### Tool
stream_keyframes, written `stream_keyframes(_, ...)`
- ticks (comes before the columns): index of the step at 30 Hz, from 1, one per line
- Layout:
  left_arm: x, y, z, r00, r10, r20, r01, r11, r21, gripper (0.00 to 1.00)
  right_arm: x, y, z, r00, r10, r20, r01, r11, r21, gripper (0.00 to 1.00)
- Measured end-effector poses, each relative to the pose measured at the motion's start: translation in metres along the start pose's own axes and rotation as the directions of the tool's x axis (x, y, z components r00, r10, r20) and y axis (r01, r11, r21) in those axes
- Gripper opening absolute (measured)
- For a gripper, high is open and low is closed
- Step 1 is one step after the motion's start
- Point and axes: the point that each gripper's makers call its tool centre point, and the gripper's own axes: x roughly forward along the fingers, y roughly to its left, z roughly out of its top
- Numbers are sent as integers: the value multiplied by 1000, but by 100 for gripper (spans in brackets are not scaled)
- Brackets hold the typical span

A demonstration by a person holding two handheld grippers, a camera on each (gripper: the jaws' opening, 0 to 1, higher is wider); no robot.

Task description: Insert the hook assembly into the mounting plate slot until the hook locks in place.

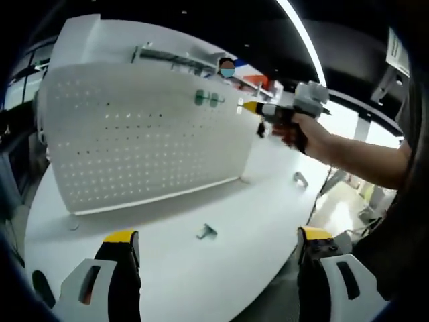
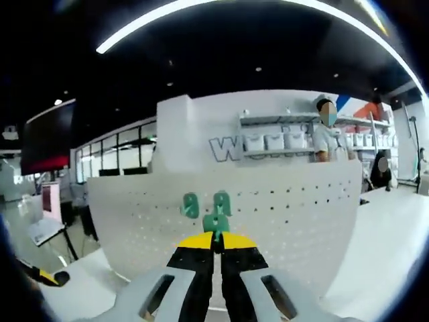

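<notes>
- A green hook point(image 2: 216, 223) is pinched between the right gripper's point(image 2: 216, 243) closed yellow-tipped jaws, held up just before the white pegboard point(image 2: 295, 215).
- Two more green hooks point(image 2: 205, 203) hang side by side on that board, just above the held one.
- The left gripper point(image 1: 218, 243) stands wide open, gripping nothing, over the white table point(image 1: 221, 268), where a small metal bracket point(image 1: 206, 232) lies.
- Wall lettering beginning "W" point(image 2: 224, 149) is partly hidden; the rest is unreadable.
</notes>
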Motion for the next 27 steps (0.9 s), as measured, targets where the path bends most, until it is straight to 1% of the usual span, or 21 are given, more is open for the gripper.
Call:
stream_keyframes(3, -2, 2, -2, 1000, 5, -5, -5, 1000, 1, 99, 11, -9, 3, 1000, -17, -11, 17, 1000, 0, 0)
stream_keyframes(8, -3, 5, -6, 1000, 17, -19, -17, 1000, -5, 99, 26, -21, 15, 999, -43, 22, 44, 999, -22, 0)
stream_keyframes(12, -3, 6, -9, 999, 28, -36, -27, 999, 25, 99, 36, -29, 19, 998, -58, 36, 59, 998, -8, 0)
stream_keyframes(14, -3, 7, -8, 999, 32, -37, -31, 999, 27, 98, 39, -31, 23, 997, -66, 47, 67, 998, -12, 0)
stream_keyframes(16, -4, 7, -5, 999, 29, -30, -28, 1000, 9, 98, 43, -33, 27, 996, -70, 60, 71, 997, -24, 0)
stream_keyframes(19, -6, 9, 5, 1000, 30, -2, -30, 1000, -10, 98, 51, -38, 25, 995, -77, 60, 79, 996, -36, 0)
stream_keyframes(22, -7, 14, 12, 999, 36, 17, -35, 999, -29, 98, 58, -43, 19, 995, -86, 49, 87, 996, -25, 0)
stream_keyframes(24, -7, 18, 14, 999, 42, 22, -41, 999, -35, 97, 59, -46, 15, 994, -96, 44, 98, 995, -36, 0)
stream_keyframes(27, -10, 22, 18, 998, 50, 36, -48, 997, -54, 96, 61, -48, 8, 995, -98, 33, 99, 995, -24, 0)
